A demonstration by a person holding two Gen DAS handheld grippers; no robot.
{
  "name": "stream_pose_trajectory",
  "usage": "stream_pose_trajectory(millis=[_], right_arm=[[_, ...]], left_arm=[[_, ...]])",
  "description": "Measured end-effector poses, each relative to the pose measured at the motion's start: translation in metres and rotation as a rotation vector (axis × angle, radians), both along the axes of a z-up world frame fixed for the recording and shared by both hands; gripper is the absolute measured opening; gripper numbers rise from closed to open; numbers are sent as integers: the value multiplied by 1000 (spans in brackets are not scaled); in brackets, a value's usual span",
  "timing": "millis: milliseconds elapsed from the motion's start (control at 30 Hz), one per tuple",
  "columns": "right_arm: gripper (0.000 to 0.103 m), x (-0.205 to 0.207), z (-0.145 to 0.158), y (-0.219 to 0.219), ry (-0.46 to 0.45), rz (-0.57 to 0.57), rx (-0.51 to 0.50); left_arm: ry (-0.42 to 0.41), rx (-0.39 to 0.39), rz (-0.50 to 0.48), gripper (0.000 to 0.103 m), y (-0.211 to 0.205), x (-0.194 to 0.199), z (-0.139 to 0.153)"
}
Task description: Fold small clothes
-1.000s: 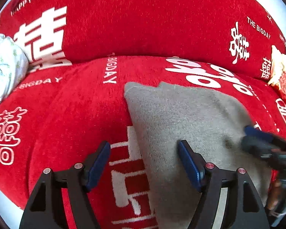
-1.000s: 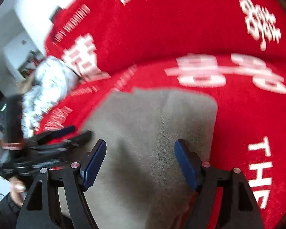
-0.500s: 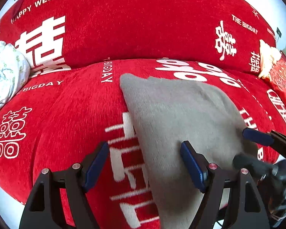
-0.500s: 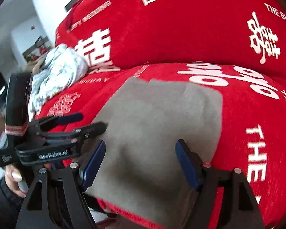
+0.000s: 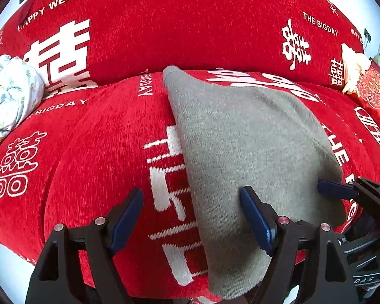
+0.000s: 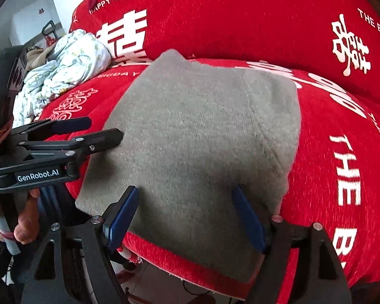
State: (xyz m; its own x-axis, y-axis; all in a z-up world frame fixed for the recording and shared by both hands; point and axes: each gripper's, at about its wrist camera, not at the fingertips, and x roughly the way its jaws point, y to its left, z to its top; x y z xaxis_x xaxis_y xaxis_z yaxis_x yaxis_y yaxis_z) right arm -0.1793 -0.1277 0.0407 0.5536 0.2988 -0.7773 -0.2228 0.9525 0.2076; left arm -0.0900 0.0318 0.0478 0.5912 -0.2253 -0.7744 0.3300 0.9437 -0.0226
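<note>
A grey knitted garment (image 5: 243, 147) lies flat and folded on the red sofa seat (image 5: 88, 152), its near end reaching over the seat's front edge. My left gripper (image 5: 190, 195) hangs open over the garment's left edge, one finger above the red cover, the other above the grey knit. In the right wrist view the same garment (image 6: 202, 139) fills the middle. My right gripper (image 6: 185, 190) stands open above its near part, holding nothing. The left gripper (image 6: 103, 128) shows there at the garment's left side, the right gripper (image 5: 342, 190) in the left view at its right side.
A crumpled pale floral cloth (image 6: 63, 71) lies at the seat's left end. A red patterned cushion (image 5: 375, 93) sits at the right end. The sofa back (image 5: 190, 25) rises behind. A person's hand (image 6: 20, 217) holds the left gripper; floor (image 6: 152, 283) shows below the seat edge.
Both grippers have drawn back toward the sofa's front edge and away from the garment's middle. The right view has rolled level. The garment lies still.
</note>
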Motion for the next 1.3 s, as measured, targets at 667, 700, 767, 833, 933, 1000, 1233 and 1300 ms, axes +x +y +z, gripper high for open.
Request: stream_pose_trajectory(millis=[667, 700, 767, 833, 933, 1000, 1233, 1300], right_arm=[[83, -25, 17, 6, 44, -95, -190], [85, -26, 22, 6, 18, -121, -219], [86, -28, 31, 8, -40, -162, -272], [87, -30, 38, 6, -69, -183, -271], [87, -29, 44, -3, -65, -198, -207], [87, -30, 46, -6, -68, -204, -194], [87, -31, 46, -4, -70, -190, -200], [87, -32, 46, -4, -72, -182, -207]], left_arm=[[-148, 117, 56, 80, -6, -55, 27], [-160, 117, 60, 88, -8, -56, 31], [-186, 93, 64, 103, -11, -60, 39], [-179, 63, 51, 103, -12, -60, 43], [-184, 51, 39, 103, -17, -62, 49], [-187, 54, 42, 103, -20, -63, 51], [-216, 68, 99, 103, -26, -71, 51], [-204, 78, 109, 103, -26, -70, 49]])
